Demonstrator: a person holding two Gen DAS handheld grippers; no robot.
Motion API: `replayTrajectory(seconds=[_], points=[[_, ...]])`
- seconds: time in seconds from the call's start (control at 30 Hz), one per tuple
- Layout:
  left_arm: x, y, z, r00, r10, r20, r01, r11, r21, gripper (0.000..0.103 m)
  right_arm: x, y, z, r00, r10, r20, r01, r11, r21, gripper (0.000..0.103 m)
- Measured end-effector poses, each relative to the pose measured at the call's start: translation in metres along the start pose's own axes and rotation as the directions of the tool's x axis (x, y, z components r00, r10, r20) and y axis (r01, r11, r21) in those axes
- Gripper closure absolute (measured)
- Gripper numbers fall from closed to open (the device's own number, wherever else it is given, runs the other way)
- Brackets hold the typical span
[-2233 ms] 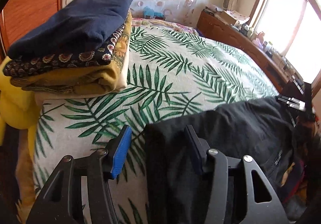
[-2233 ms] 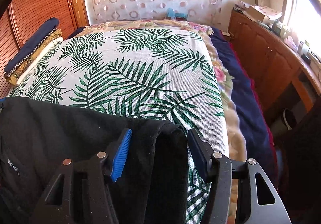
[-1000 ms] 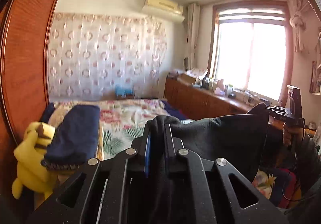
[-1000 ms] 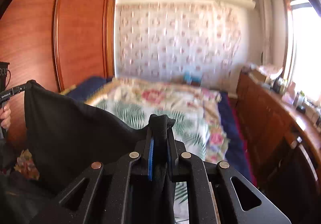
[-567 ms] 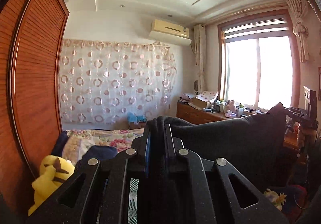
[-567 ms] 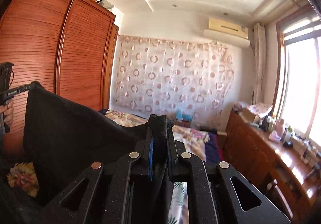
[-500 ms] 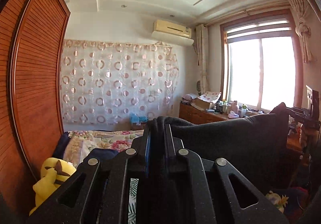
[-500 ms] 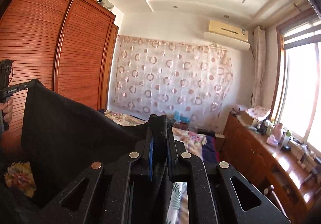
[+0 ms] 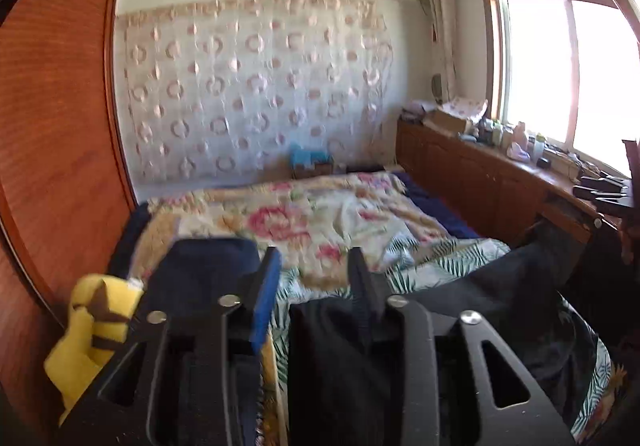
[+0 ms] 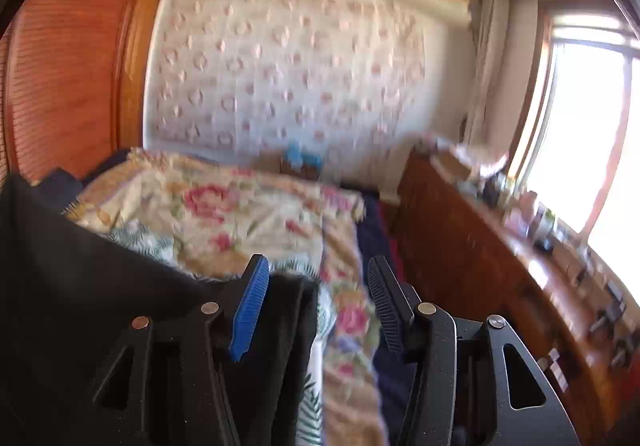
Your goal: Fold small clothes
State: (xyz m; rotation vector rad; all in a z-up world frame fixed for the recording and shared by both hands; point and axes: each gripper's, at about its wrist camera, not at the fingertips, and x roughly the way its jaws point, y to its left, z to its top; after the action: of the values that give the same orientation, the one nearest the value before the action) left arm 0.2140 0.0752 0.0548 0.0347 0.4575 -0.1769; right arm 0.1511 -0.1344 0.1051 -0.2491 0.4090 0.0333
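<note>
**Two grippers parted over the black garment**

Both our grippers have just been opening. On the left gripper (image 9: 314,266) the jaws stand apart; the black garment (image 9: 460,310) lies between them, up against the dark right finger and clear of the blue pad. On the right gripper (image 10: 316,278) the jaws also stand apart, with a fold of the same garment (image 10: 80,286) hanging beside the blue pad, apart from the dark finger.

The garment is spread across the near end of the bed (image 9: 320,222), over the palm-leaf cover (image 9: 448,254). To our left sit a stack of folded clothes (image 9: 200,270) with a navy piece on top and a yellow plush toy (image 9: 88,330). Beyond them are the wooden wardrobe (image 9: 60,126), the ring-patterned curtain (image 9: 248,86) and the window (image 9: 568,66) above a cluttered wooden counter (image 9: 480,174).
</note>
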Motion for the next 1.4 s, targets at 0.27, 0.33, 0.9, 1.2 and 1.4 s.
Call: replayTrajectory(seconds=[0.27, 0.33, 0.9, 1.2, 1.4], points=[[-0.024, -0.024, -0.045, 0.994, -0.089, -0.063, 0.09, 0.996, 0.016, 0.024, 0.023, 0.018, -0.049, 0.988, 0.105, -0.113, -0.102, 0.994, 0.034, 0.049], [-0.03, -0.029, -0.054, 0.993, -0.094, -0.074, 0.095, 0.995, 0.01, 0.024, 0.011, 0.015, -0.063, 0.983, 0.127, -0.133, -0.125, 0.992, 0.022, 0.049], [-0.027, -0.046, -0.166, 0.942, -0.133, -0.308, 0.12, 0.991, -0.06, 0.024, -0.058, -0.063, -0.168, 0.922, 0.239, -0.305, -0.199, 0.967, 0.159, 0.063], [-0.009, -0.047, -0.183, 0.92, -0.099, -0.38, 0.081, 0.995, -0.063, 0.024, -0.059, -0.072, -0.166, 0.91, 0.274, -0.312, -0.232, 0.959, 0.165, 0.094], [-0.006, -0.046, -0.185, 0.917, -0.057, -0.395, 0.041, 0.998, -0.048, 0.024, -0.095, -0.083, -0.184, 0.924, 0.254, -0.287, -0.214, 0.963, 0.165, 0.096]])
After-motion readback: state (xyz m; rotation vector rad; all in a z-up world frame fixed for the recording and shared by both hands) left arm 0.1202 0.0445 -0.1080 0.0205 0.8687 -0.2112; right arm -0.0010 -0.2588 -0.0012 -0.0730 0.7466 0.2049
